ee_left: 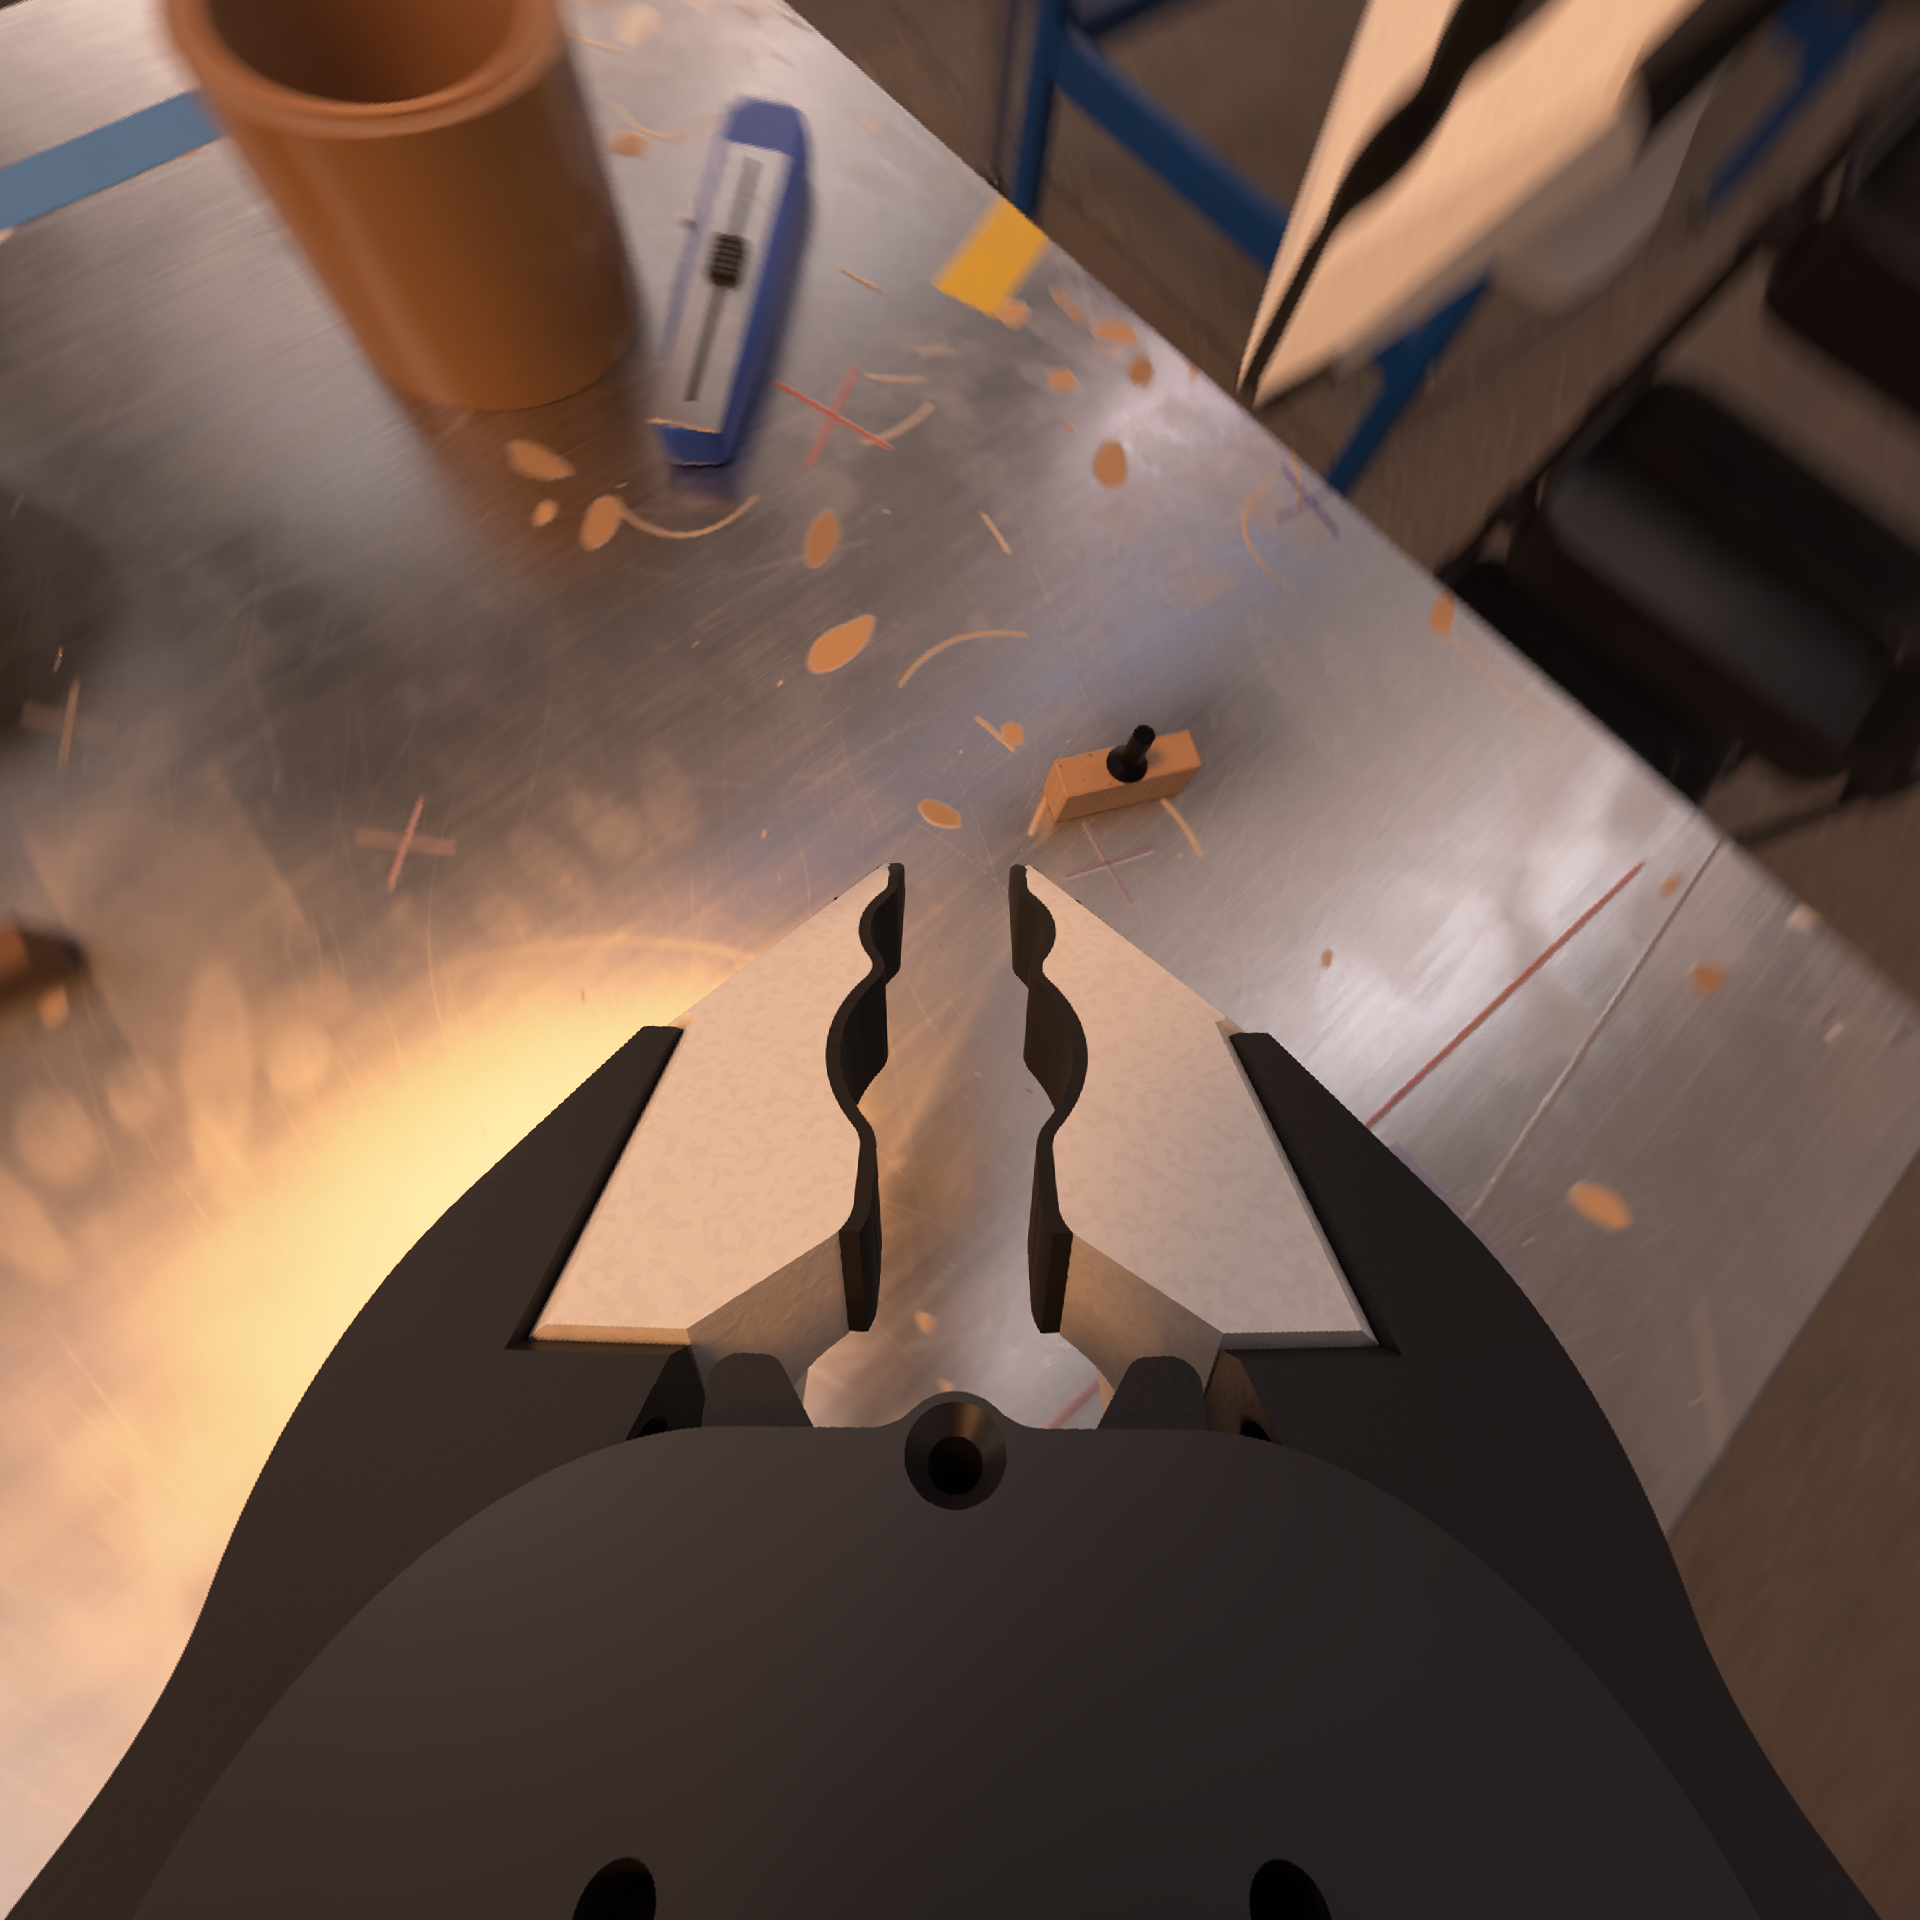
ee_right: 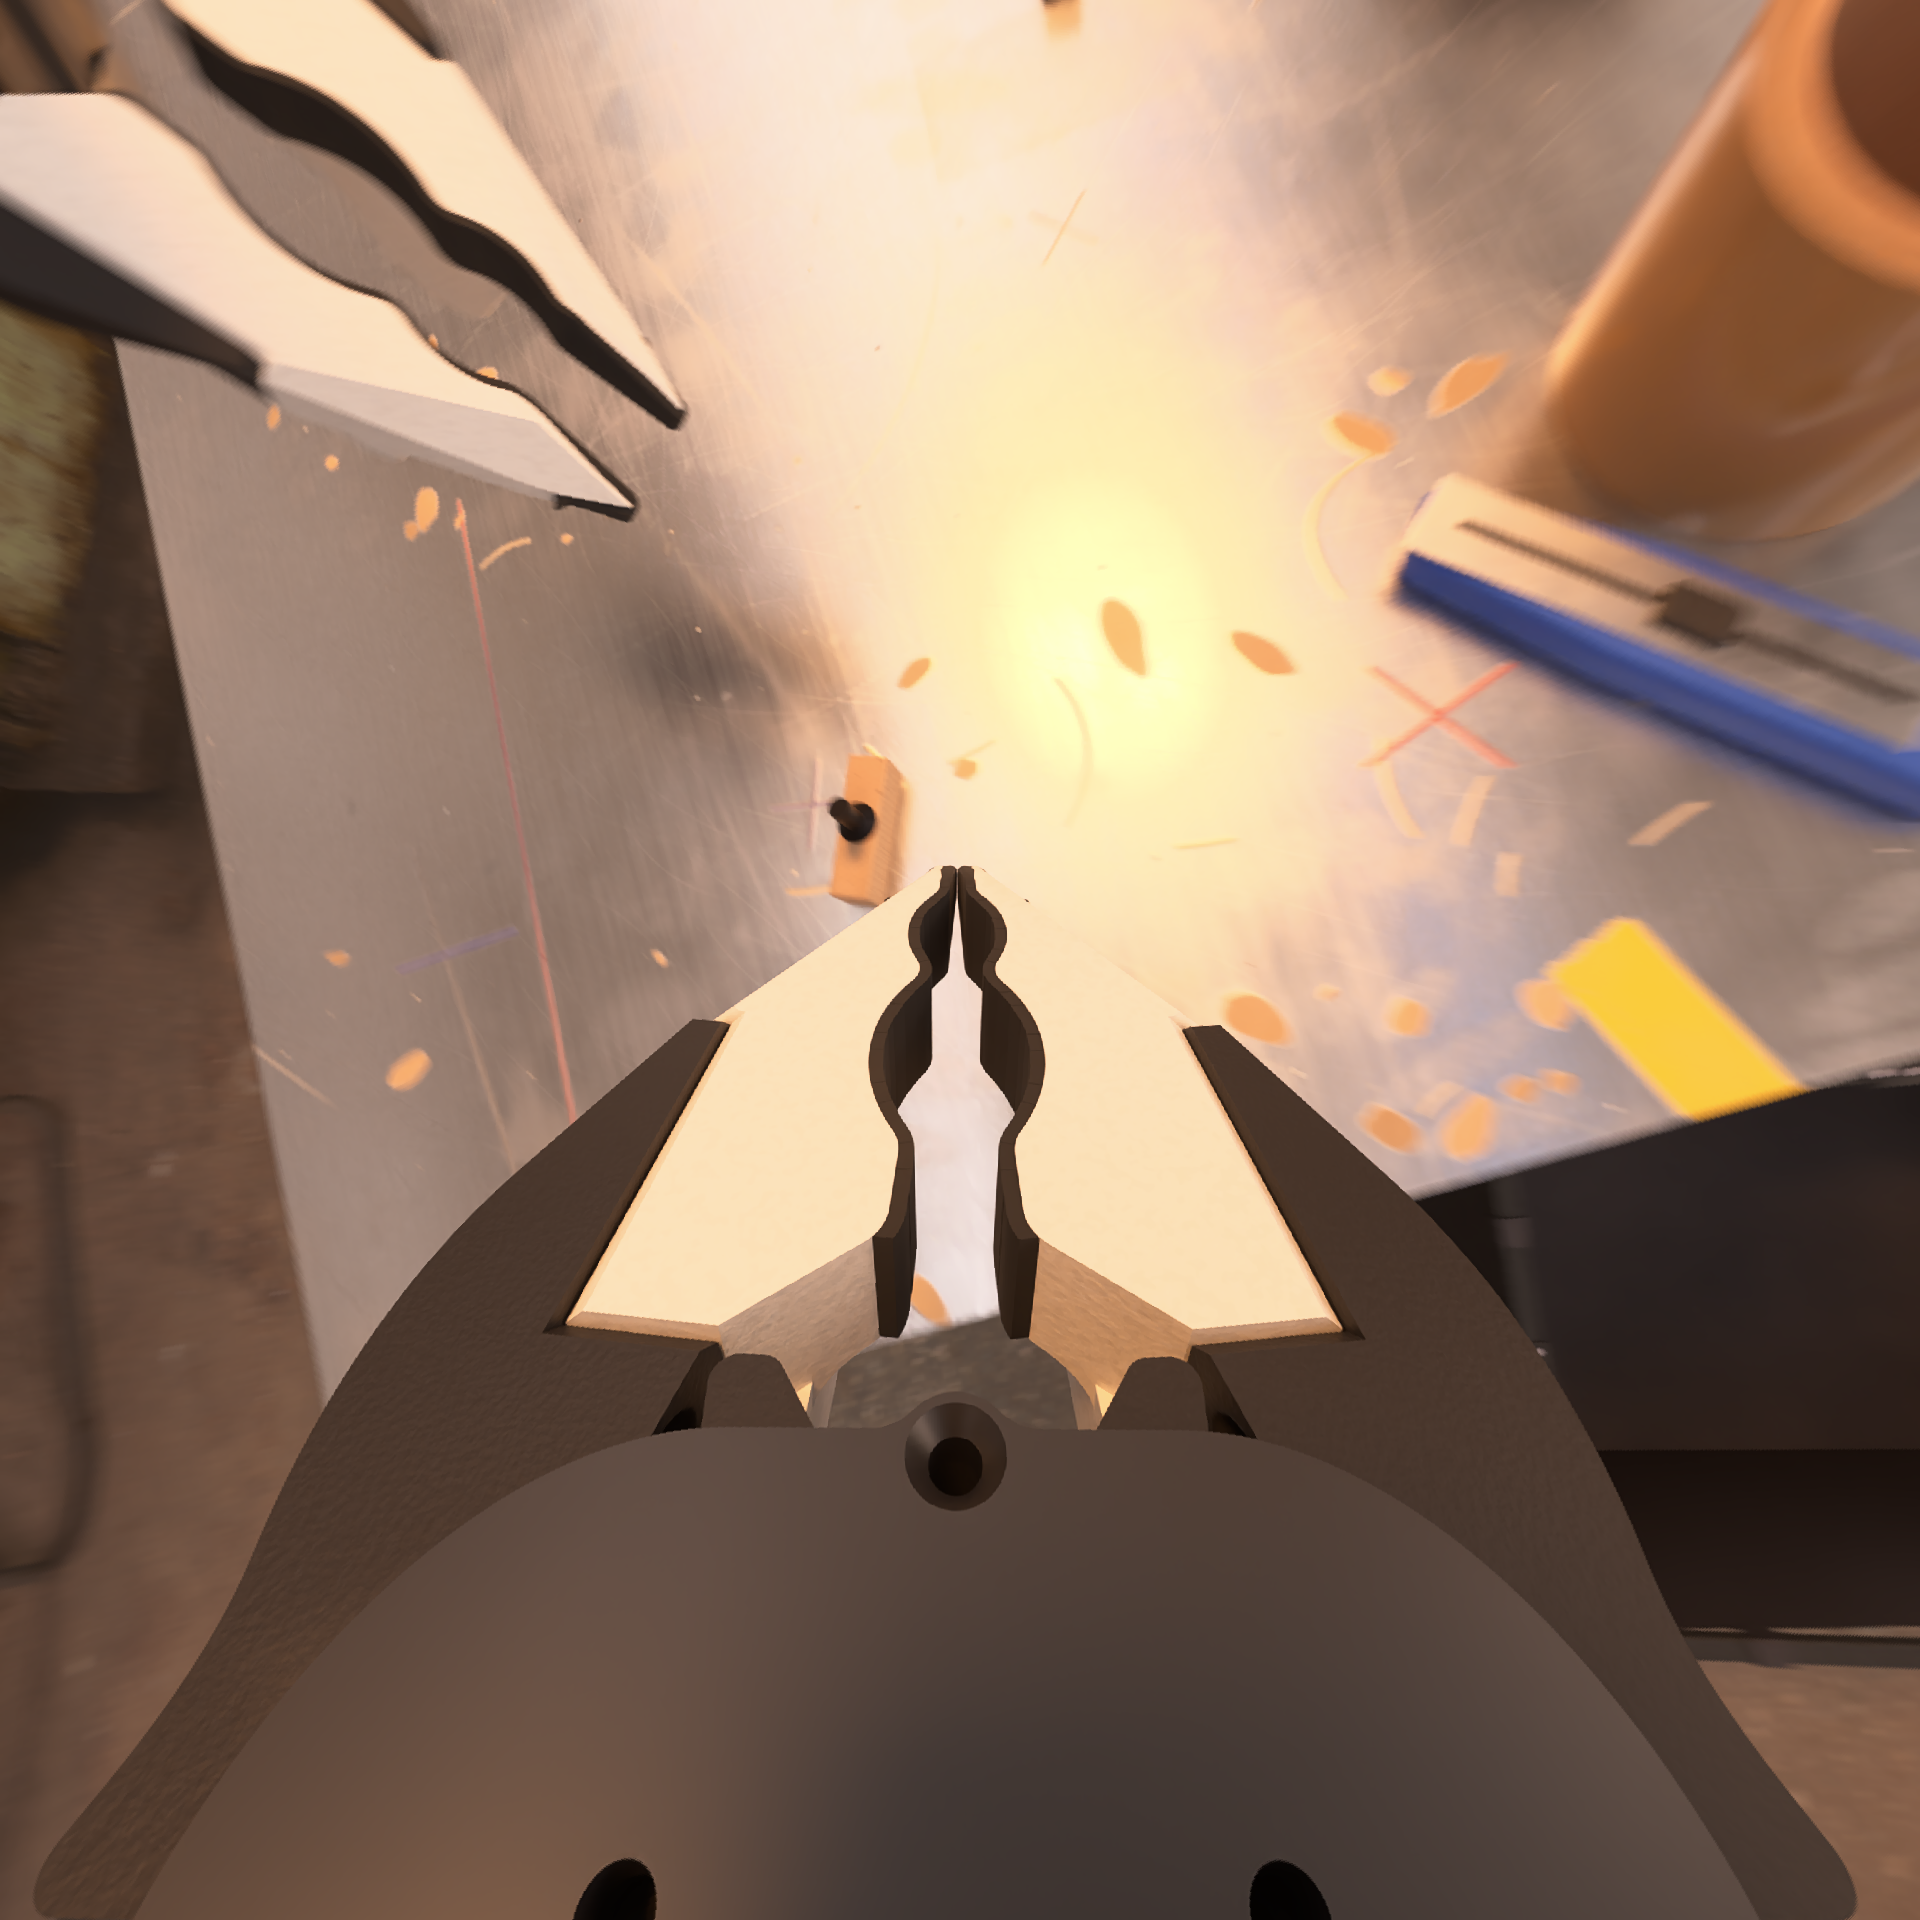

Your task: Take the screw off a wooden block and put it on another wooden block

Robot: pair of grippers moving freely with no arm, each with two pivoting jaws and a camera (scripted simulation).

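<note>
A small wooden block (ee_left: 1124, 787) lies on the scratched metal table (ee_left: 416, 665), with a black screw (ee_left: 1130, 753) standing on its top. My left gripper (ee_left: 956, 883) is open and empty, above the table, just short and left of the block. The block (ee_right: 871, 831) and screw (ee_right: 850, 818) also show in the right wrist view. My right gripper (ee_right: 956, 875) is shut and empty, its tips just right of the block. The other gripper shows at the top right of the left wrist view (ee_left: 1455, 197) and at the top left of the right wrist view (ee_right: 416, 312).
An orange-brown cylinder (ee_left: 416, 197) and a blue utility knife (ee_left: 738, 281) stand at the far side of the table. Wood chips, a yellow tape patch (ee_left: 992, 255) and red cross marks dot the surface. The table edge (ee_left: 1558, 665) runs close behind the block. A brown object (ee_left: 31, 951) sits at the left edge.
</note>
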